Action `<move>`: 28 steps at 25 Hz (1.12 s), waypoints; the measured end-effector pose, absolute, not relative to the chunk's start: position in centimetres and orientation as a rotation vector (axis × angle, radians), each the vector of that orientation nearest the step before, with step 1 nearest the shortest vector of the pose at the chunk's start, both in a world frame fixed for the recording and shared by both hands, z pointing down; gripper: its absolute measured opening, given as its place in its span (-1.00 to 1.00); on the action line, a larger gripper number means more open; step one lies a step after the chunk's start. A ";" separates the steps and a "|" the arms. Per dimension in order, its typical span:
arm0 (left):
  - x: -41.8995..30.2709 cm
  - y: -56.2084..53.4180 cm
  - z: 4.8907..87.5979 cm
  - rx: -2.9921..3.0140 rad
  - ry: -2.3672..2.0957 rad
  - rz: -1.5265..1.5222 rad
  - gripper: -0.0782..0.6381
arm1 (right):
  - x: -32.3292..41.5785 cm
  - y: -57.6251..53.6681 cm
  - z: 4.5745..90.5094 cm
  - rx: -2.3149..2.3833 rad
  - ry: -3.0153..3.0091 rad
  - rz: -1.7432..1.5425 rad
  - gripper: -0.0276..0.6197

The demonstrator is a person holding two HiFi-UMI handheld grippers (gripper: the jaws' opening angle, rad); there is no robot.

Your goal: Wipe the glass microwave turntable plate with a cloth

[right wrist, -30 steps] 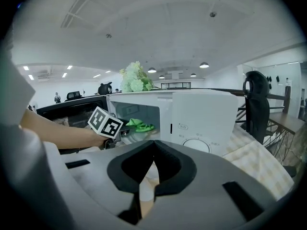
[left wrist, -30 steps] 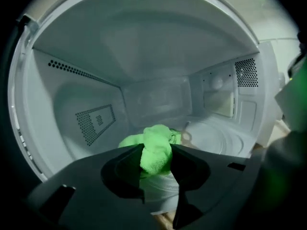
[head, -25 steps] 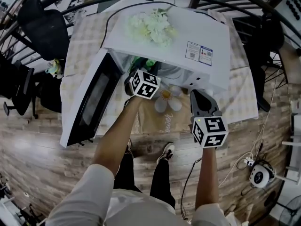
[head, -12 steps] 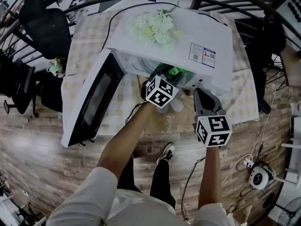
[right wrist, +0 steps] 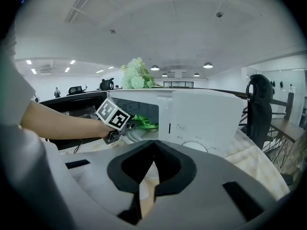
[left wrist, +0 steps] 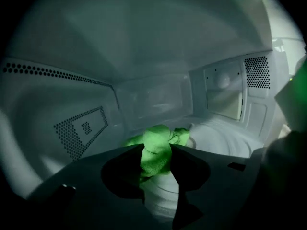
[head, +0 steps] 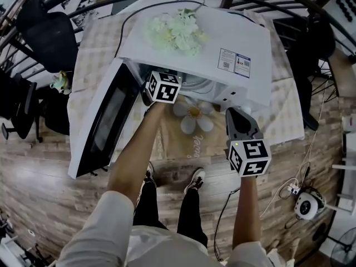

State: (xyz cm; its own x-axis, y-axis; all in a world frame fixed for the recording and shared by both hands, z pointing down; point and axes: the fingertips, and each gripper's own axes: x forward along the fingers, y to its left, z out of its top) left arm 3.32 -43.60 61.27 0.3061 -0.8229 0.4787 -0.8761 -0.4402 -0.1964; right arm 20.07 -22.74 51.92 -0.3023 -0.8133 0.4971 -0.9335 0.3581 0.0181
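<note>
My left gripper (left wrist: 156,150) is inside the white microwave (head: 222,38), shut on a bunched green cloth (left wrist: 156,147). The cloth hangs down onto the pale glass turntable plate (left wrist: 225,145) on the cavity floor. In the head view only the left gripper's marker cube (head: 163,87) shows at the oven mouth; its jaws are hidden inside. The right gripper view shows that cube (right wrist: 114,115) and a bit of green cloth (right wrist: 144,121) in the opening. My right gripper (head: 233,113) hovers in front of the control panel, jaws together with nothing between them.
The microwave door (head: 103,121) stands swung open to the left. A white flower bouquet (head: 175,29) lies on top of the oven. A flower-print mat (head: 193,115) lies on the checked tablecloth (head: 286,115) in front. Black chairs (head: 47,29) stand at left.
The left gripper swung right along the oven mouth with the cloth, then came back left and went deeper in. The right gripper has barely moved.
</note>
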 end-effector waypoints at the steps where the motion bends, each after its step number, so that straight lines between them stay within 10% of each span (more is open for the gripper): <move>1: 3.8 -43.7 61.3 2.467 -1.585 0.813 -0.34 | 20.2 -22.7 51.9 1.522 -2.200 0.384 -0.87; 14: 14.7 -37.6 61.3 2.893 -1.016 1.006 -0.34 | 20.5 -22.4 51.3 1.514 -2.199 0.368 -0.87; 28: 5.9 -26.8 51.2 2.729 -1.033 0.518 -0.35 | 18.5 -22.1 39.5 1.583 -2.241 0.215 -0.87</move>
